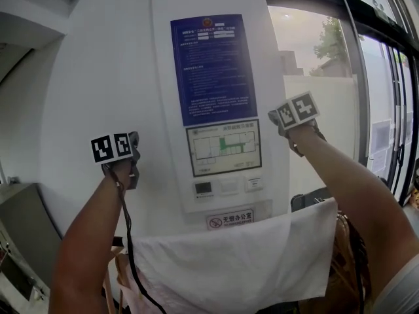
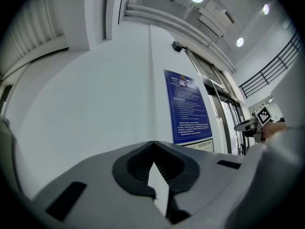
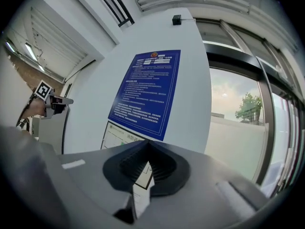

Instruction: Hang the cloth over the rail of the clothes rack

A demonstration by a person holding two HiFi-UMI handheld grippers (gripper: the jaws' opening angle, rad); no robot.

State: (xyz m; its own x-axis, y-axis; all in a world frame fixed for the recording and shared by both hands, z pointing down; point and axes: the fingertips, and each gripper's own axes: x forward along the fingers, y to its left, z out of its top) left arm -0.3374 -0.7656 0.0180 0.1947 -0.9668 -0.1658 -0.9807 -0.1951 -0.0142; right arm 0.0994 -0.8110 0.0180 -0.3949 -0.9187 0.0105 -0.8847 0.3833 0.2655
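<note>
A white cloth hangs draped nearest the person, with whatever rail carries it hidden beneath. Above it, the left gripper and right gripper are held high, both clenched on nothing. A blue notice is on the wall beyond. The hanging looks done, so the arms should come down wide of the cloth.

Soft, matt white cloth, lightly creased. Behind it the white wall panel is smooth with a faint sheen, and the blue notice looks glossy. On the left gripper, a matt grey plastic shell; its fingers are dark and ribbed.
</note>
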